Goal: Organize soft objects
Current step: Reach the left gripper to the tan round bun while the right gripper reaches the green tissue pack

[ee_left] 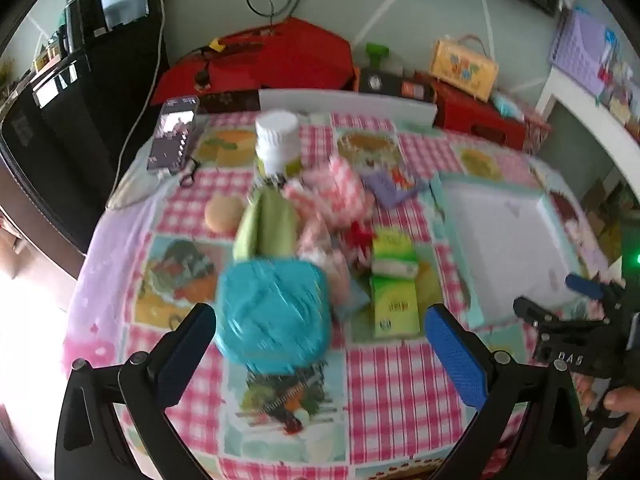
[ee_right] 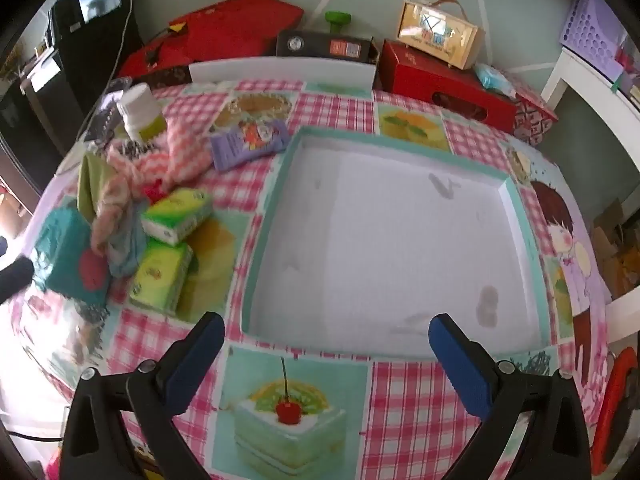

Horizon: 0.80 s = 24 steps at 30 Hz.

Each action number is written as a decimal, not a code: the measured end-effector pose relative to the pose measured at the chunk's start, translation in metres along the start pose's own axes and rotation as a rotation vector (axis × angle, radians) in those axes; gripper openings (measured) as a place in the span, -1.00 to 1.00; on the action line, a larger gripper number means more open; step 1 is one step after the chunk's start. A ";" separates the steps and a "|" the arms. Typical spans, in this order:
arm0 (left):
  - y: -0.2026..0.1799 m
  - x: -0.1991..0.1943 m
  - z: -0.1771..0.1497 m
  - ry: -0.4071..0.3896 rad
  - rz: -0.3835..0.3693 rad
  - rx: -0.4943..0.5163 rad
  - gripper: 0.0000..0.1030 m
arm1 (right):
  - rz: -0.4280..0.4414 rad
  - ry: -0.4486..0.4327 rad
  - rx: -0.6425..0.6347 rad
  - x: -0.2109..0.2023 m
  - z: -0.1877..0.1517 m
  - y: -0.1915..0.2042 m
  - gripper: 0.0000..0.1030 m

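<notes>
A pile of soft things lies on the patterned tablecloth: a teal packet point(ee_left: 274, 314) point(ee_right: 66, 256), two green tissue packs point(ee_left: 394, 280) point(ee_right: 176, 216), a pink-and-white checked cloth point(ee_left: 340, 194) point(ee_right: 180, 148), a green cloth point(ee_left: 266, 224) and a purple packet point(ee_left: 390, 186) point(ee_right: 248, 142). My left gripper point(ee_left: 320, 354) hangs open just in front of the teal packet, nothing between its fingers. My right gripper point(ee_right: 326, 364) stands open over the near rim of the empty white tray point(ee_right: 264, 240) point(ee_left: 460, 240). The right gripper also shows at the left wrist view's right edge point(ee_left: 560, 300).
A white bottle point(ee_left: 278, 140) point(ee_right: 140, 114), a round tan object point(ee_left: 222, 214) and a phone point(ee_left: 172, 136) sit behind the pile. Red boxes point(ee_right: 444, 84), a yellow case point(ee_right: 438, 38) and a white board line the table's far edge. A white shelf stands on the right.
</notes>
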<state>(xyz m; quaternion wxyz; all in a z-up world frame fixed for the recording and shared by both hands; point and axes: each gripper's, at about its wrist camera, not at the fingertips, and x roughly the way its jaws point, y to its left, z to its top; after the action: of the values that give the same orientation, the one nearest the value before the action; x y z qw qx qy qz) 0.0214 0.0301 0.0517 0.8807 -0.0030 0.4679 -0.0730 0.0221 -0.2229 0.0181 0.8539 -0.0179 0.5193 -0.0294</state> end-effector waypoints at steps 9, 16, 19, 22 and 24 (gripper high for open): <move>0.060 0.011 0.052 0.049 -0.019 -0.083 1.00 | 0.082 -0.018 0.005 -0.005 0.034 0.012 1.00; 0.090 0.041 0.069 0.133 -0.031 -0.091 1.00 | 0.159 -0.025 -0.048 0.004 0.055 0.047 1.00; 0.099 0.057 0.070 0.181 0.000 -0.086 1.00 | 0.219 0.038 -0.065 0.013 0.060 0.057 1.00; 0.110 0.073 0.071 0.224 0.004 -0.113 1.00 | 0.210 0.028 -0.113 0.024 0.061 0.074 1.00; 0.117 0.082 0.071 0.245 0.014 -0.131 1.00 | 0.219 0.057 -0.133 0.032 0.061 0.082 1.00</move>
<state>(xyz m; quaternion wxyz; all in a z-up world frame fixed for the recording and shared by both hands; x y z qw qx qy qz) 0.1396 0.1308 0.0155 0.8154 -0.0486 0.5757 -0.0359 0.0933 -0.1428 0.0126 0.8338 -0.0170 0.5430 0.0979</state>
